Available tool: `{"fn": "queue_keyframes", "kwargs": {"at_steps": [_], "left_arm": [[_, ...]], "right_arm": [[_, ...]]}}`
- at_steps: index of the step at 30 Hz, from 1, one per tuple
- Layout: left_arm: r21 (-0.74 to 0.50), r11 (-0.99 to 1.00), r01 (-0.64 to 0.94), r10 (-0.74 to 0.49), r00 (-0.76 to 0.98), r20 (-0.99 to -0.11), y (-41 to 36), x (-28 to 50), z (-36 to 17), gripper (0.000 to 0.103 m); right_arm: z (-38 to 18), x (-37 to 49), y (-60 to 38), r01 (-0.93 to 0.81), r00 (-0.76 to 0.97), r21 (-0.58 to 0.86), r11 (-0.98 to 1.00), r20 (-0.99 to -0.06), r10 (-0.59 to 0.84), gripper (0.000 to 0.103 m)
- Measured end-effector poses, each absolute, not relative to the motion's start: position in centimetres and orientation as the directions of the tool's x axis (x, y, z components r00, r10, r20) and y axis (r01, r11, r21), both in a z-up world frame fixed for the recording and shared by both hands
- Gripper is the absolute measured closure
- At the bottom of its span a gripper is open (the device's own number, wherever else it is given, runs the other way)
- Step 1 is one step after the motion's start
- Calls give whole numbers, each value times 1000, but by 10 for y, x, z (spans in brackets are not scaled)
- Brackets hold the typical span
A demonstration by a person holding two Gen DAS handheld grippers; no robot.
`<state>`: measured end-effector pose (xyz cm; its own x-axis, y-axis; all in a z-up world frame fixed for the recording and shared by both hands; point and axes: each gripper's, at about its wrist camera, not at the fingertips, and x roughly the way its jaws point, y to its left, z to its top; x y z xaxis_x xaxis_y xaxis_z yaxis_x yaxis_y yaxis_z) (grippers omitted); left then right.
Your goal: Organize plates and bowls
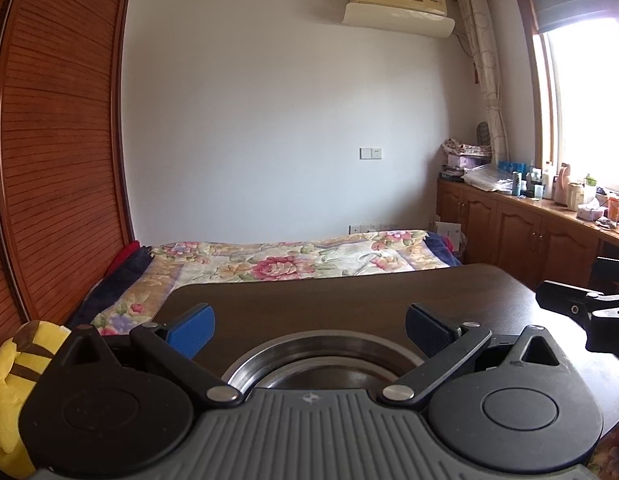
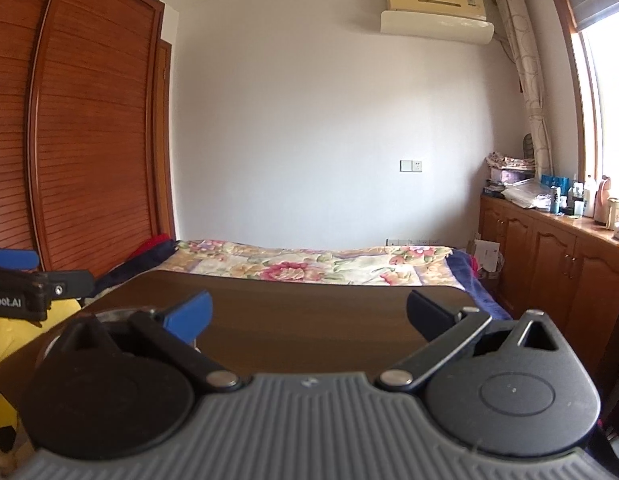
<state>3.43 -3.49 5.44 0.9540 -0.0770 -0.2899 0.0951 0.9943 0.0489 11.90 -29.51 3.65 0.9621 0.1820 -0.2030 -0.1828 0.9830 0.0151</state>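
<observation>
The left tool [image 1: 309,330] hangs open above a steel bowl [image 1: 321,364] on the dark counter [image 1: 349,292]; the right tool [image 2: 309,316] is open too, holding nothing. Best to lower the left tool and pinch the bowl's rim squarely.

White wall [image 1: 269,120] with air conditioner [image 1: 397,4]; slatted wardrobe [image 1: 57,140] left, floral bed [image 1: 289,260] centre, bright window [image 1: 589,100] right.

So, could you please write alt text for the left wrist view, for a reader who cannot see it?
The open left gripper hovers over a stainless steel bowl on a dark wooden table, its blue-padded fingers spread to either side. Part of the right gripper shows at the right edge, and a bed with a floral quilt lies beyond.
</observation>
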Motion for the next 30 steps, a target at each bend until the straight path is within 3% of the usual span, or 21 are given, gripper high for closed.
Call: {"fn": "queue_keyframes", "kwargs": {"at_steps": [18,30], "left_arm": [[39,996,76,-63,961,-267,-34,3,41,0],[52,997,57,-40,957,-288,-32,-5,16,0]], "right_arm": [[13,93,-304,-93,982,37,995,-164,98,0],[-14,90,-308,-81,974,67,994,-208,94,0]]}}
